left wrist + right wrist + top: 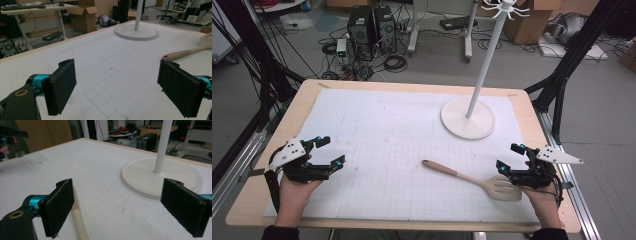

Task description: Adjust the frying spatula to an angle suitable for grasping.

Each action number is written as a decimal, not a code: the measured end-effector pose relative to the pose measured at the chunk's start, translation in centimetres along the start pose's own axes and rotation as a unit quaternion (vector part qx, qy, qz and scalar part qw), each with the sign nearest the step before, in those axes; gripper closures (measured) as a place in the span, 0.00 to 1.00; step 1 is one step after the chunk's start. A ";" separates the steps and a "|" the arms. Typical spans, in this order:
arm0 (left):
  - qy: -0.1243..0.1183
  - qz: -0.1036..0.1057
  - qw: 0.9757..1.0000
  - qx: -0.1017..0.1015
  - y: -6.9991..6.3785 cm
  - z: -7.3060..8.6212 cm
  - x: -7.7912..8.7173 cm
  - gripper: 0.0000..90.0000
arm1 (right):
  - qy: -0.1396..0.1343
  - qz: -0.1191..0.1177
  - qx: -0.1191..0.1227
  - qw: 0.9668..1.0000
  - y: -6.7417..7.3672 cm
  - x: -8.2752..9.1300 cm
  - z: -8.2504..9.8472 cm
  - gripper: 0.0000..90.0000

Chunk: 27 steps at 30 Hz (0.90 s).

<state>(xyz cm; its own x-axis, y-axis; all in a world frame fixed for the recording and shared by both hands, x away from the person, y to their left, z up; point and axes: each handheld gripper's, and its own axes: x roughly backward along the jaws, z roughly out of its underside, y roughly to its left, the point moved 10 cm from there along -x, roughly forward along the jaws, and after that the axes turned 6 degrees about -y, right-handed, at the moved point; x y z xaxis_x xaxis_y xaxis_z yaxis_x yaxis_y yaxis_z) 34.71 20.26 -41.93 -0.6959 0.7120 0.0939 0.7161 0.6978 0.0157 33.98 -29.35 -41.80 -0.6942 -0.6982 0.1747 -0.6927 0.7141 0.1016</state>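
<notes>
A pale wooden slotted spatula (469, 179) lies flat on the white gridded mat (387, 150), its handle pointing to the upper left and its head near the front right. My right gripper (508, 156) stands open just right of the head, nothing between its pads; in the right gripper view (122, 206) the spatula handle (78, 220) runs past the left pad. My left gripper (333, 151) is open at the mat's left side, far from the spatula. The left gripper view (120, 87) has bare mat between the jaws and the spatula (182, 53) beyond the right one.
A white stand (467, 119) with a round base, a tall pole and hooks on top rises at the back right of the mat. The wooden table edge (272, 150) borders the mat. Black frame legs, computers and cables sit on the floor beyond.
</notes>
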 end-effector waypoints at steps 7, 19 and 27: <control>-0.008 0.009 1.000 -0.003 -0.2 -0.2 0.1 0.17 | -0.002 0.000 -0.004 1.000 -0.2 0.3 0.0 0.12; -0.012 0.000 1.000 -0.011 0.1 -0.5 0.3 0.16 | -0.021 -0.003 -0.013 1.000 -0.3 1.1 -0.9 0.12; -0.011 0.000 1.000 -0.009 0.2 -0.3 0.4 0.16 | -0.014 -0.010 -0.012 1.000 -0.1 0.7 -0.7 0.12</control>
<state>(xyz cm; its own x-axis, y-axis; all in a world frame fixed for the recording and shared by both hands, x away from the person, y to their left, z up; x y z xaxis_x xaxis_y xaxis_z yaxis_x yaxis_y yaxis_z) 34.56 20.65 -41.57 -0.6970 0.7133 0.0729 0.7165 0.6968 0.0329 33.72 -29.86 -41.02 -0.6852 -0.7140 0.1444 -0.7024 0.7001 0.1288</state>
